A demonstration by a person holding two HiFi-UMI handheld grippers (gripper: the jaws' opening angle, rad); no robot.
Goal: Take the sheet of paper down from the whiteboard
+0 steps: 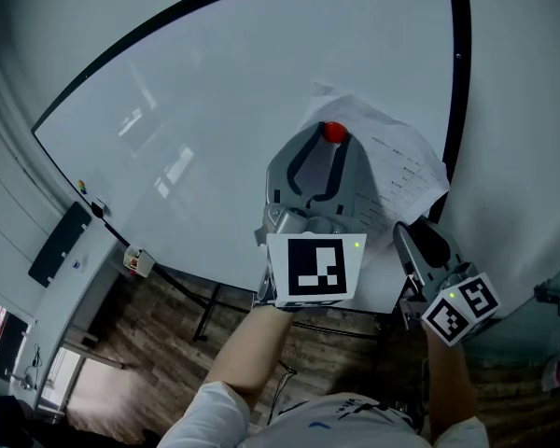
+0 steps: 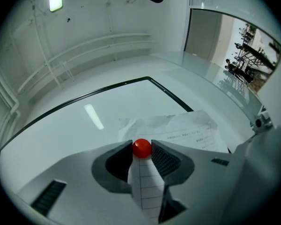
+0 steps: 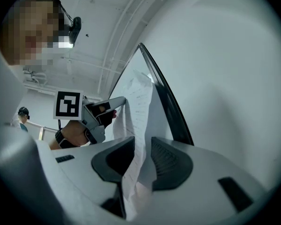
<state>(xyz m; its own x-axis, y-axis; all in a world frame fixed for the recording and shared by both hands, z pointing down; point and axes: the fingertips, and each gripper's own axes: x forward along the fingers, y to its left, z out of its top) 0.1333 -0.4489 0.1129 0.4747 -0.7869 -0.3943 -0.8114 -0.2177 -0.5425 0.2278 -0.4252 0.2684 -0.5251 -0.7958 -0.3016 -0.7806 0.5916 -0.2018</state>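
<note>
A crumpled printed sheet of paper [image 1: 406, 171] hangs at the right edge of the whiteboard [image 1: 215, 110], pinned by a round red magnet [image 1: 332, 131]. My left gripper [image 2: 142, 149] reaches up to the magnet [image 2: 142, 148]. The magnet sits between its fingertips, which touch both of its sides. My right gripper [image 1: 418, 243] is at the sheet's lower right corner. In the right gripper view the paper [image 3: 139, 125] runs up between the jaws of my right gripper [image 3: 143, 149], fills their gap and stands off the board.
The whiteboard's black frame [image 1: 462, 82] runs just right of the sheet, with a plain wall beyond it. An eraser and markers [image 1: 138, 261] rest on the board's lower ledge at the left. A wooden floor [image 1: 168, 315] lies below.
</note>
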